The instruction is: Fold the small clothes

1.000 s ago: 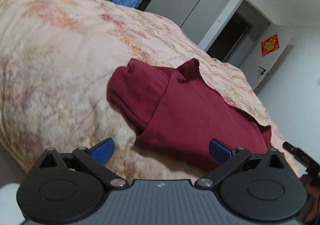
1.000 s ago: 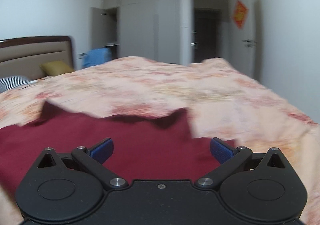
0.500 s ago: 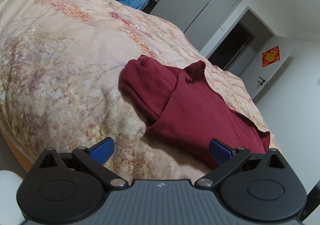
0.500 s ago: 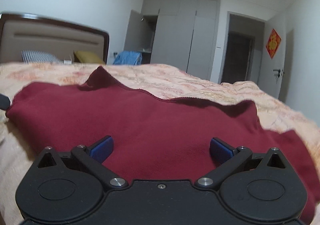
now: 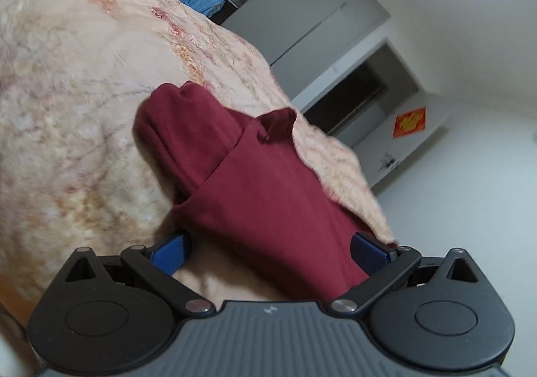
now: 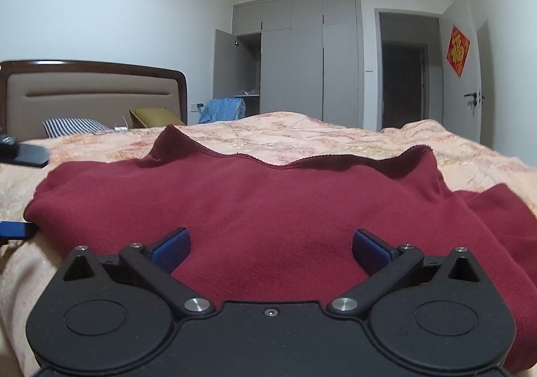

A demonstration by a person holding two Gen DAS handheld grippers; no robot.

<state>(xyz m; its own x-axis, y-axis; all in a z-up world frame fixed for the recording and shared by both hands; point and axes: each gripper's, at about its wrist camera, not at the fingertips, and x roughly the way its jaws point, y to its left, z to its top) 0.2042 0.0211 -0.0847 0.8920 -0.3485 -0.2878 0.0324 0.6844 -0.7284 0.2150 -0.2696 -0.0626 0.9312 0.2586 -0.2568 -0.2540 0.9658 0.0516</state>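
While the left gripper (image 5: 270, 248) hovers with its blue fingers spread wide and holding nothing, the dark red garment (image 5: 255, 182) lies partly folded on the floral quilt (image 5: 67, 82), its near edge between those fingers. From the right wrist, the right gripper (image 6: 271, 244) is likewise spread wide over the garment (image 6: 268, 202); beyond it an open wardrobe (image 6: 248, 68) shows pale items on a shelf.

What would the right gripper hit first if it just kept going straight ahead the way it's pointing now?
Most likely the dark red garment: it fills the space between and just ahead of the open right gripper, spread on the floral bedspread. Depth is hard to judge, so contact may already be close.
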